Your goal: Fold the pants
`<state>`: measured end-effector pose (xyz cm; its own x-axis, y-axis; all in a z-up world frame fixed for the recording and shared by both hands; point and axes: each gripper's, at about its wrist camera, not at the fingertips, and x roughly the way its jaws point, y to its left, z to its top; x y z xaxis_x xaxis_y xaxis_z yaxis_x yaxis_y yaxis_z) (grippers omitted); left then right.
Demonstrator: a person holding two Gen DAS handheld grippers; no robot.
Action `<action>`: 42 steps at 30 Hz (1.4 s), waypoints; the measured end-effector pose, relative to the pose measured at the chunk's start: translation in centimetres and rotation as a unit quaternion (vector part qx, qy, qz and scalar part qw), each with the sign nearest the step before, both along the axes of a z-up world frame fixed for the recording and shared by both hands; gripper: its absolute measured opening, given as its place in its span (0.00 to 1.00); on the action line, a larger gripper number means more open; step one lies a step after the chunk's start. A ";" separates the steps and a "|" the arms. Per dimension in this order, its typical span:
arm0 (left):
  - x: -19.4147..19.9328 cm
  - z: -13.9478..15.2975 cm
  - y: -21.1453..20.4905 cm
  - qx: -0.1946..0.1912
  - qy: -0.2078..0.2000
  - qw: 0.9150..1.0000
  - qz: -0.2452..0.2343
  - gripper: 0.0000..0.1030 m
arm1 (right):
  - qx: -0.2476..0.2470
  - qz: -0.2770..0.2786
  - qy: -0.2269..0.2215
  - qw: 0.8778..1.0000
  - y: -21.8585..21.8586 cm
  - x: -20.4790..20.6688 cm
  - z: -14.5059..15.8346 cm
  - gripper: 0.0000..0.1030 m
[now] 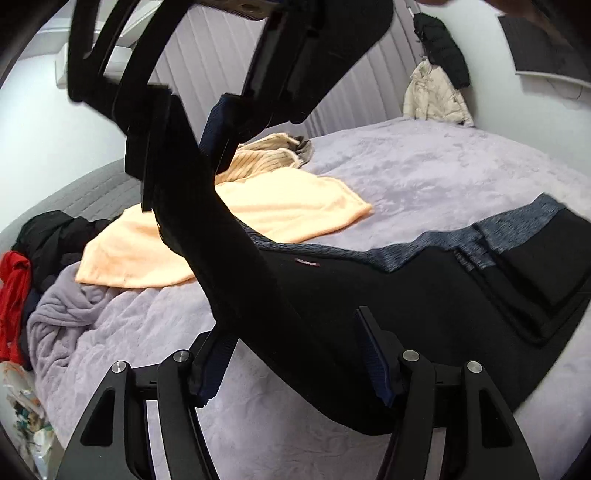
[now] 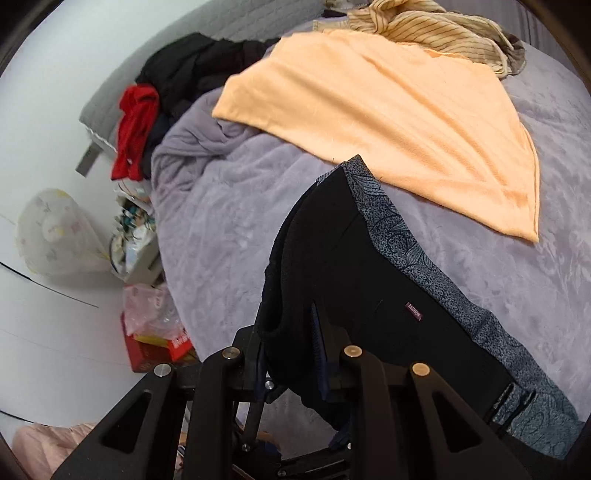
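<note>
The black pants (image 1: 369, 306) with a grey patterned side stripe (image 1: 436, 243) lie across the lilac bed. My left gripper (image 1: 295, 362) is open, its fingers (image 1: 214, 369) on either side of a lifted fold of the pants. My right gripper (image 2: 291, 354) is shut on the black pants (image 2: 354, 280) at one end and holds that end up. It also shows in the left wrist view (image 1: 207, 140), raised above the bed with the cloth hanging from it. A small red label (image 2: 414, 311) shows on the pants.
An orange towel (image 2: 388, 122) lies on the lilac blanket (image 1: 424, 173) beyond the pants, a striped beige garment (image 2: 436, 29) behind it. Black and red clothes (image 2: 155, 103) are piled at the bed's edge. Bags and a red box (image 2: 155, 347) sit on the floor. Jackets (image 1: 436, 85) hang by the wall.
</note>
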<state>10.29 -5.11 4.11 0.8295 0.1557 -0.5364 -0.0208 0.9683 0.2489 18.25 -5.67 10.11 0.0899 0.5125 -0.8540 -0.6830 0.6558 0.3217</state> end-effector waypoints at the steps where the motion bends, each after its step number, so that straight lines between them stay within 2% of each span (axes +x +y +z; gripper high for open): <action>1: -0.3 0.7 -0.4 -0.008 -0.008 1.000 -0.008 0.62 | 0.019 -0.007 0.001 1.000 -1.1 -0.2 0.6 0.22; 3: -0.8 2.3 -1.2 -0.038 -0.025 0.998 -0.035 0.62 | 0.059 -0.025 -0.002 0.998 -3.8 -0.8 1.9 0.22; 5: -1.0 3.9 -1.5 -0.091 -0.031 0.993 -0.066 0.62 | 0.088 -0.038 -0.024 0.995 -6.6 -1.5 3.2 0.22; 7: -1.1 5.1 -2.3 -0.122 -0.031 0.988 -0.091 0.62 | 0.120 -0.057 -0.033 0.991 -9.9 -2.0 4.2 0.22; 14: -0.2 6.4 -8.4 -0.149 -0.001 0.975 -0.167 0.62 | 0.205 -0.134 -0.048 0.968 -21.5 -3.8 5.3 0.22; 18: 0.7 5.6 -12.2 -0.160 0.039 0.965 -0.204 0.62 | 0.261 -0.169 -0.065 0.948 -28.6 -5.5 5.1 0.22; 21: 1.4 4.1 -15.2 -0.156 0.080 0.959 -0.221 0.62 | 0.274 -0.201 -0.063 0.938 -32.6 -5.9 3.5 0.22; 24: 1.6 2.2 -16.6 -0.152 0.122 0.955 -0.225 0.62 | 0.276 -0.240 -0.032 0.930 -35.7 -5.6 -0.3 0.22; 26: 1.7 1.6 -16.5 -0.159 0.147 0.950 -0.226 0.62 | 0.283 -0.268 -0.010 0.921 -37.5 -5.2 -3.1 0.22; 29: 1.4 2.4 -14.9 -0.182 0.165 0.941 -0.234 0.62 | 0.308 -0.312 0.021 0.899 -40.5 -4.5 -6.6 0.26; 31: 1.5 3.5 -13.5 -0.210 0.161 0.935 -0.238 0.72 | 0.334 -0.327 0.049 0.883 -42.2 -4.4 -8.7 0.43; 32: 1.8 4.1 -12.7 -0.219 0.152 0.936 -0.229 0.85 | 0.343 -0.334 0.057 0.876 -42.8 -4.4 -9.6 0.63; 33: 2.3 4.6 -12.1 -0.224 0.138 0.941 -0.213 0.87 | 0.348 -0.339 0.059 0.872 -43.1 -4.6 -10.2 0.68; 34: 2.9 4.8 -11.6 -0.228 0.127 0.945 -0.196 0.87 | 0.358 -0.334 0.058 0.870 -43.2 -4.7 -10.5 0.68; 36: 4.7 4.5 -10.7 -0.232 0.130 0.950 -0.162 0.87 | 0.362 -0.322 0.052 0.873 -42.8 -5.4 -10.7 0.68; 37: 5.6 3.9 -10.4 -0.237 0.141 0.950 -0.146 0.87 | 0.353 -0.321 0.049 0.877 -42.4 -5.5 -10.8 0.68; 40: 8.2 0.8 -10.0 -0.247 0.203 0.940 -0.114 0.87 | 0.316 -0.327 0.054 0.889 -41.2 -5.6 -11.9 0.68; 41: 8.5 -0.1 -10.1 -0.245 0.215 0.939 -0.105 0.87 | 0.299 -0.335 0.052 0.892 -40.9 -5.4 -12.3 0.65; 42: 8.4 -0.7 -10.3 -0.237 0.212 0.942 -0.104 0.87 | 0.291 -0.339 0.049 0.894 -40.7 -5.4 -12.5 0.64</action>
<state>18.64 -15.43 3.39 0.5106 -0.3266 -0.7954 0.1855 0.9451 -0.2690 12.85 -46.41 -2.39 0.4866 0.7285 -0.4821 -0.1426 0.6107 0.7789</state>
